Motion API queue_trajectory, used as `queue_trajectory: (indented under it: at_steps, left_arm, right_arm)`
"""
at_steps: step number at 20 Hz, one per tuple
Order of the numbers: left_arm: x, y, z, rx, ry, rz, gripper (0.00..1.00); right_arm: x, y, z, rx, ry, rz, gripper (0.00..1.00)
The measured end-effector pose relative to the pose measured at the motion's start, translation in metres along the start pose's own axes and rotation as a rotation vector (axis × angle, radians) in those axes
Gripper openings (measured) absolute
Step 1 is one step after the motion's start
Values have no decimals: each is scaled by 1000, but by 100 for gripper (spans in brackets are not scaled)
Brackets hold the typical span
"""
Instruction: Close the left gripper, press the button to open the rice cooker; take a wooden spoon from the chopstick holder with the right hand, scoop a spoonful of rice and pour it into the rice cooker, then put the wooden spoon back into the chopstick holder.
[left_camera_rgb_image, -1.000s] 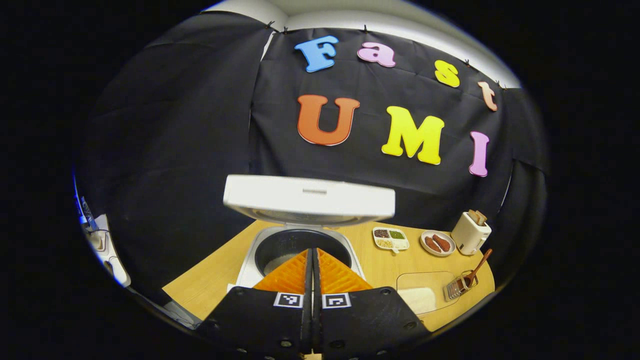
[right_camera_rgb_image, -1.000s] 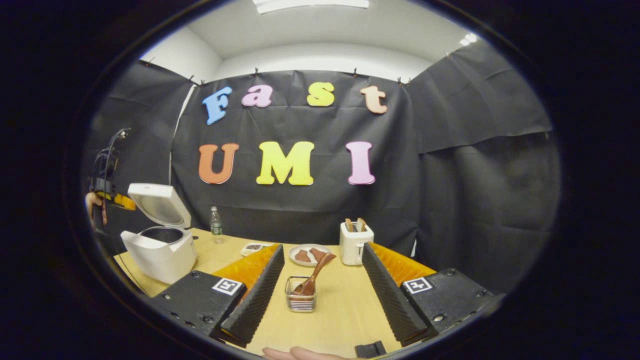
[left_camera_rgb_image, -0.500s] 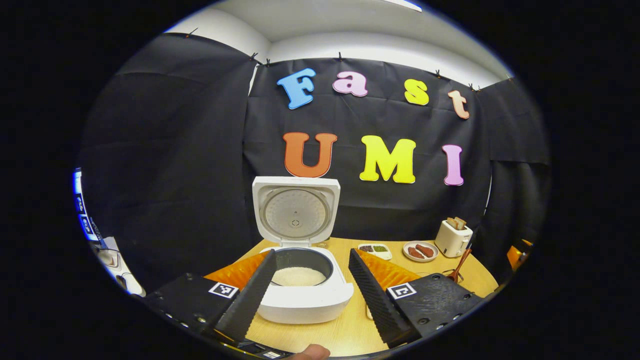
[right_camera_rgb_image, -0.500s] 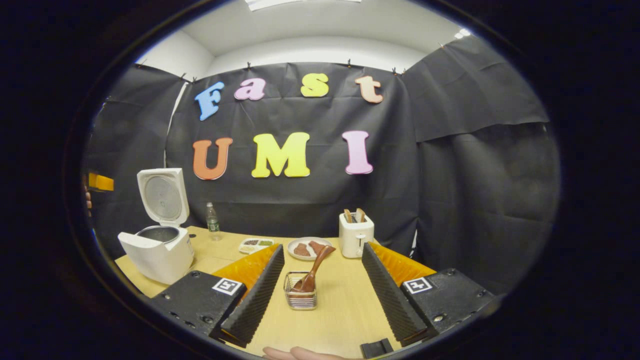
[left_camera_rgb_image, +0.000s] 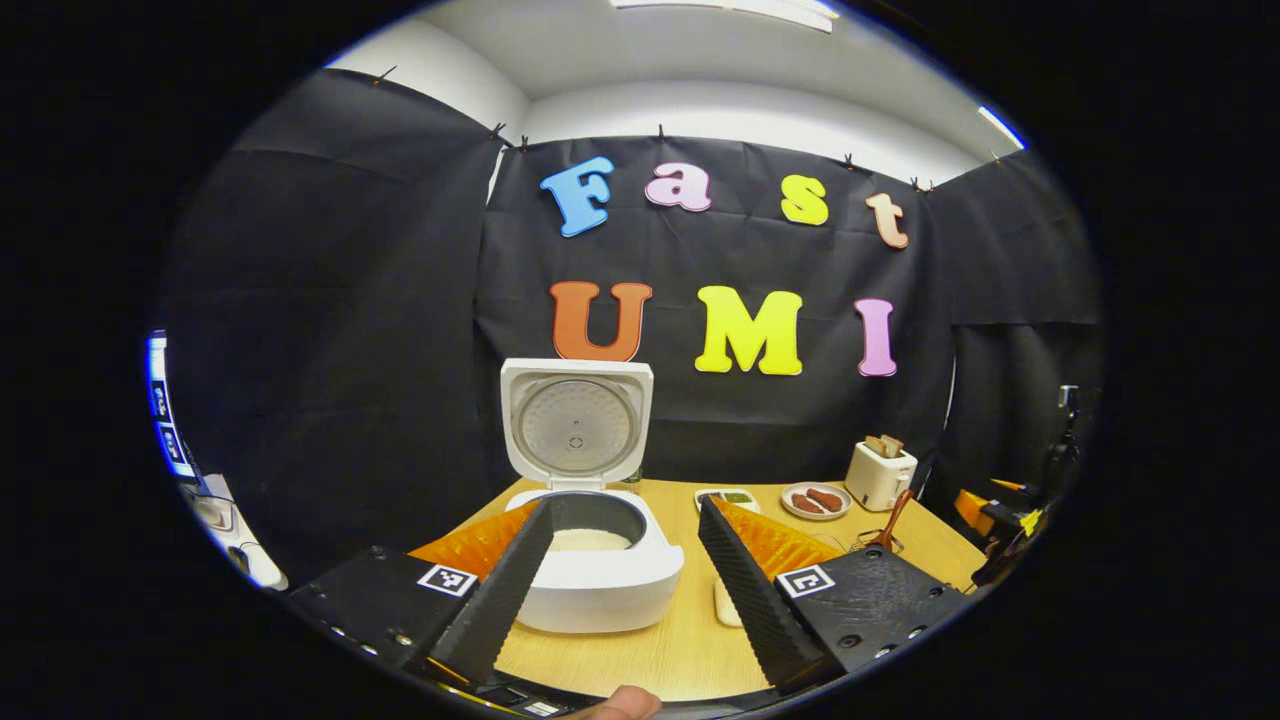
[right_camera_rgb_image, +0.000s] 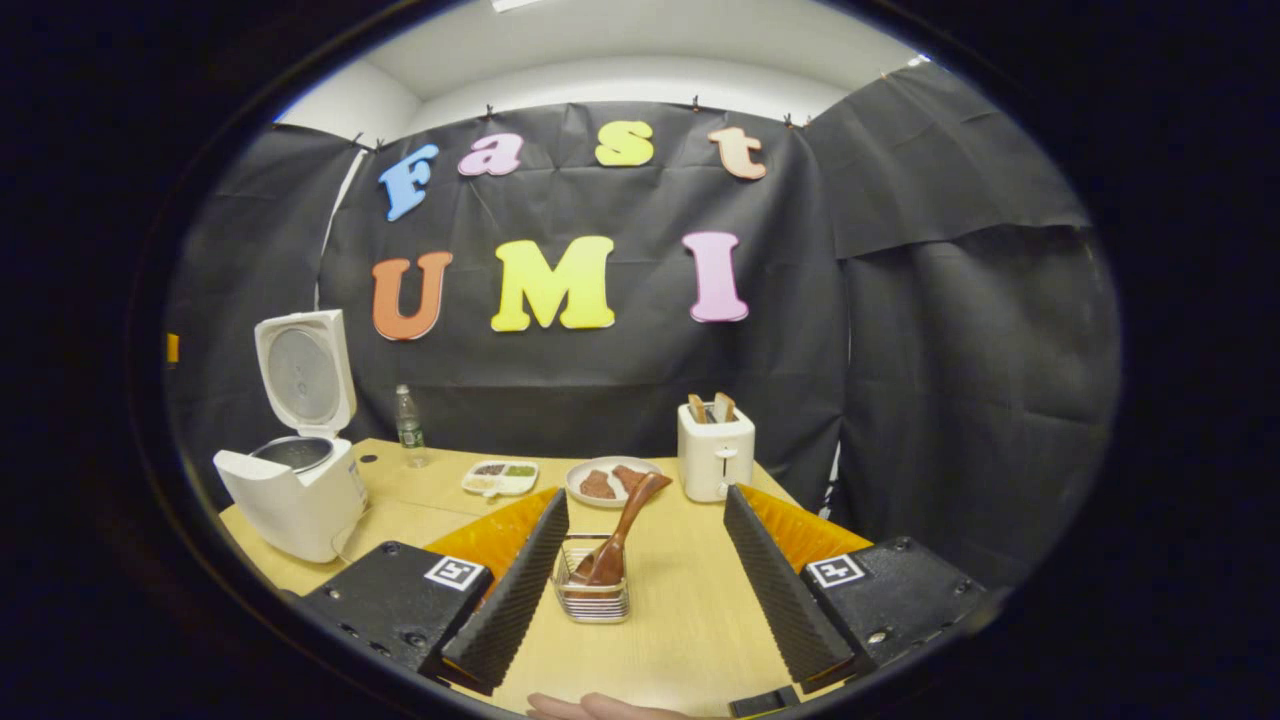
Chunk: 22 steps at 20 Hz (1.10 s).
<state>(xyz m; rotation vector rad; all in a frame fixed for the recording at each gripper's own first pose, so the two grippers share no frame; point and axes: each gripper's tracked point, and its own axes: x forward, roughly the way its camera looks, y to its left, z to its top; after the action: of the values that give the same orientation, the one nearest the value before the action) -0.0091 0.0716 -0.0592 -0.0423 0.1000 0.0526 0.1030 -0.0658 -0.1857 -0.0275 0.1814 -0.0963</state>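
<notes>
The white rice cooker stands with its lid upright and pale rice in its dark pot. My left gripper is open, hanging in front of the cooker with the pot seen between its fingers. In the right gripper view the cooker is at the far left. A wire chopstick holder stands on the table with a wooden spoon leaning up to the right. My right gripper is open, the holder just ahead between its fingers. A shallow clear tray of rice lies right of the cooker.
On the wooden table stand a white toaster, a plate of sausages, a divided dish of grains and a water bottle. Black cloth walls close the back and sides. A fingertip shows at the bottom edge.
My left gripper went from shut over the cooker to open and drew back from it. The lid swung fully upright. My right gripper moved a little closer to the chopstick holder.
</notes>
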Motion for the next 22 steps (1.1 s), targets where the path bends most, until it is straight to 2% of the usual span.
queue_trajectory:
  at_steps: [6,11,13,15,18,19,20,22]
  left_arm:
    - [-26,-13,-7,66,-44,-24,94]
    - [-49,-28,-16,70,-82,-47,94]
    - [-56,-33,-18,91,-97,-64,94]
    - [-59,-30,-16,105,-112,-48,93]
    - [-69,-29,-21,72,-122,-34,93]
    - [-72,-30,-22,60,-121,-44,93]
    - [-74,-33,-26,54,-116,-59,93]
    - [-72,-27,-33,60,-97,-59,93]
  right_arm:
    - [58,-5,-36,18,72,-11,100]
    - [102,-10,-68,79,132,-19,100]
    - [116,-5,-74,108,141,-3,100]
    - [131,5,-79,121,150,32,100]
    - [157,12,-93,152,200,46,100]
    - [163,16,-96,170,219,51,98]
    - [169,17,-99,188,234,54,88]
    - [178,22,-99,222,240,77,78]
